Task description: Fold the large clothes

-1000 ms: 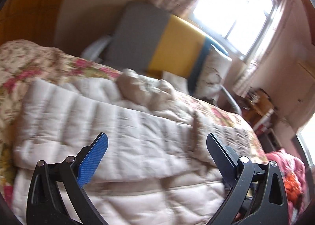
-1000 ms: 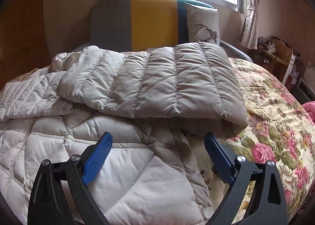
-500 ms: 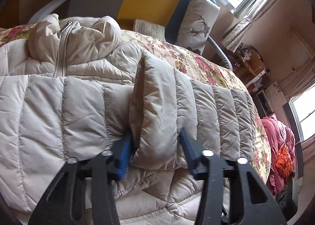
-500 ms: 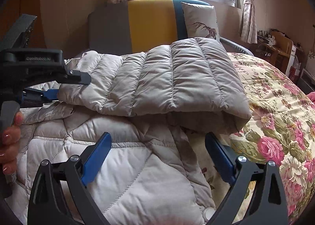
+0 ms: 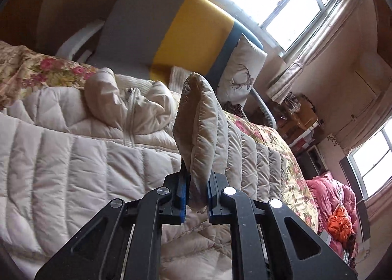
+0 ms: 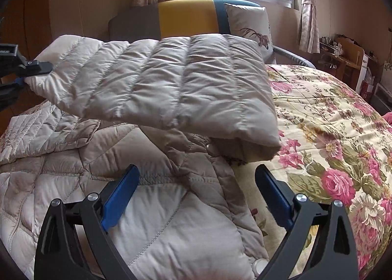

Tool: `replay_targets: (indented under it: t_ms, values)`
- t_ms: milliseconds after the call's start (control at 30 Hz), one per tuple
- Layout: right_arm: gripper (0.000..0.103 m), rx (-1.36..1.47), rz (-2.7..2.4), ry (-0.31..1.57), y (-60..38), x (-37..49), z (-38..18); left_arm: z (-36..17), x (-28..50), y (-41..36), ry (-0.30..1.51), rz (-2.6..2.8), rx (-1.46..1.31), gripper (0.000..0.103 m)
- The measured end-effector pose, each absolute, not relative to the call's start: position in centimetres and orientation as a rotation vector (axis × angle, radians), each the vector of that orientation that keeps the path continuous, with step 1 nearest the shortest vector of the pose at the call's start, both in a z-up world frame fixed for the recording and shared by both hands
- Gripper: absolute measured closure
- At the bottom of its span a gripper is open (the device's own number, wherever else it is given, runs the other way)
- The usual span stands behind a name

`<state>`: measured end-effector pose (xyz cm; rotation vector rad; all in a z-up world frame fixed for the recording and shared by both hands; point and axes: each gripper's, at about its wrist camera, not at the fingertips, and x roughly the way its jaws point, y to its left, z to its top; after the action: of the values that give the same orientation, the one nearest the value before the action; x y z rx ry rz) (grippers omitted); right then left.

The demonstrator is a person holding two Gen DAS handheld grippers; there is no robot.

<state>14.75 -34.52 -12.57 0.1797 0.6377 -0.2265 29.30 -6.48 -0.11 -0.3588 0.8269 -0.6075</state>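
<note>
My left gripper tilts down toward the bed; its jaws have just been closing and now pinch the edge of the beige puffer jacket's sleeve, lifted above the jacket spread on the floral quilt. My right gripper hangs wide apart, empty, over the near hem. Only the left view shows the collar zipper; only the right shows the sleeve's full raised span.

Open floral bedspread is left free toward 3 o'clock. Passage toward 12 o'clock is blocked by the lifted jacket sleeve and the headboard behind.
</note>
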Motion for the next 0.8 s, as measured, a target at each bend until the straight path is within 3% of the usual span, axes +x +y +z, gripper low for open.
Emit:
replay_targets:
  t_ms: [567, 800]
  values:
    - [0.008, 0.180, -0.233, 0.602, -33.6, 13.7, -11.9, -7.6, 27.3, 4.4, 0.842, -0.377, -0.363, 0.092]
    - [0.004, 0.268, -0.240, 0.541, -35.5, 13.9, -7.8, -9.8, 26.4, 5.0, 0.803, -0.389, -0.396, 0.092]
